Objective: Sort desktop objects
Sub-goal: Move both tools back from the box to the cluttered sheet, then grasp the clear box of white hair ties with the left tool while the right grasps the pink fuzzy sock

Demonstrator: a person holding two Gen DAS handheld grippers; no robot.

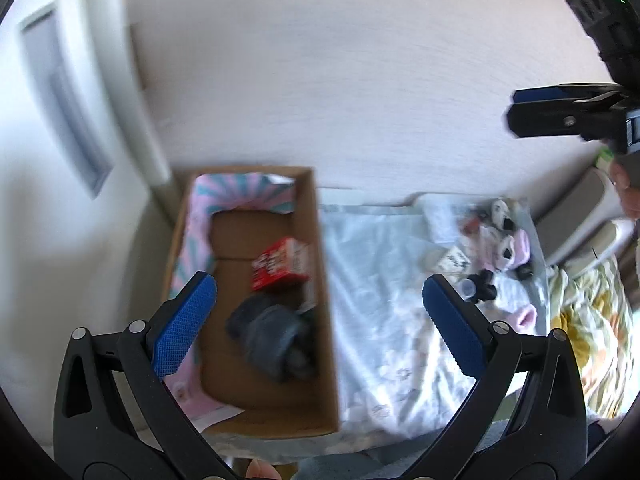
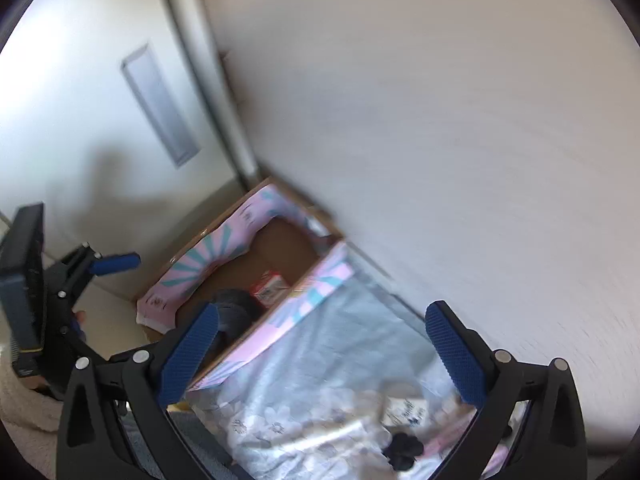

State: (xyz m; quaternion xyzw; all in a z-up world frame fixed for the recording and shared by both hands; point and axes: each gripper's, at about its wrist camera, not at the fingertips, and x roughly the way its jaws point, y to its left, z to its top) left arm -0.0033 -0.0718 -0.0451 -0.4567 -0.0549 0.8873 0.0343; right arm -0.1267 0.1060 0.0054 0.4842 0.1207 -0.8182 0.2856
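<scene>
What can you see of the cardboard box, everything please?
The cardboard box is an open-topped brown carton, long and rectangular, standing upright at the left end of the pale floral cloth, against the wall. A pink and teal patterned sheet drapes over its far and left walls. Inside lie a red packet and a dark grey bundle, both blurred. Neither gripper touches it.
</scene>
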